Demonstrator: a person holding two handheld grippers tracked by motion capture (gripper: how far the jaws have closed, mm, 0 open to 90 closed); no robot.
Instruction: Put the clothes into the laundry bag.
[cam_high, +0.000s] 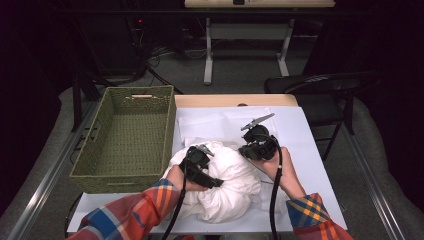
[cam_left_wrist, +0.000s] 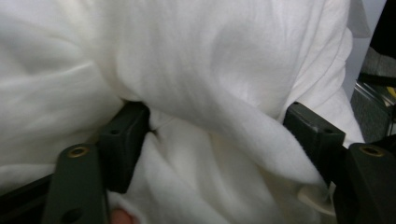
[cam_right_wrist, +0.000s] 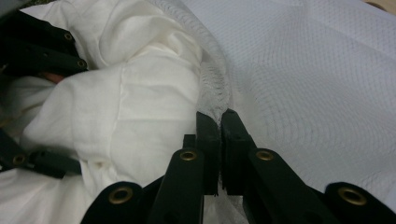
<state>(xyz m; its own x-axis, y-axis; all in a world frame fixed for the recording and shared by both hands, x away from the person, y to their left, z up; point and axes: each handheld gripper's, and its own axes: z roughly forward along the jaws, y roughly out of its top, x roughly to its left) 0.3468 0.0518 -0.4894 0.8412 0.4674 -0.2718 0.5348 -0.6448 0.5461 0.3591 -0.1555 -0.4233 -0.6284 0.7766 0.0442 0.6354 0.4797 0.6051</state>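
— On the worktop (cam_high: 310, 150), right of the green basket (cam_high: 125, 135), where lay the white cloth bundle (cam_high: 227, 185)?
— Near the front edge. Left tool (cam_high: 197, 157) stood wide apart, pressed into it; right tool (cam_right_wrist: 219, 123) was clamped on a mesh fold (cam_right_wrist: 215, 79).

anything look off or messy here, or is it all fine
Nothing is spilled or damaged. The white cloth lies bunched in a rumpled heap on the table beside the green wicker basket. The left gripper straddles a thick fold; the right gripper pinches a mesh edge.
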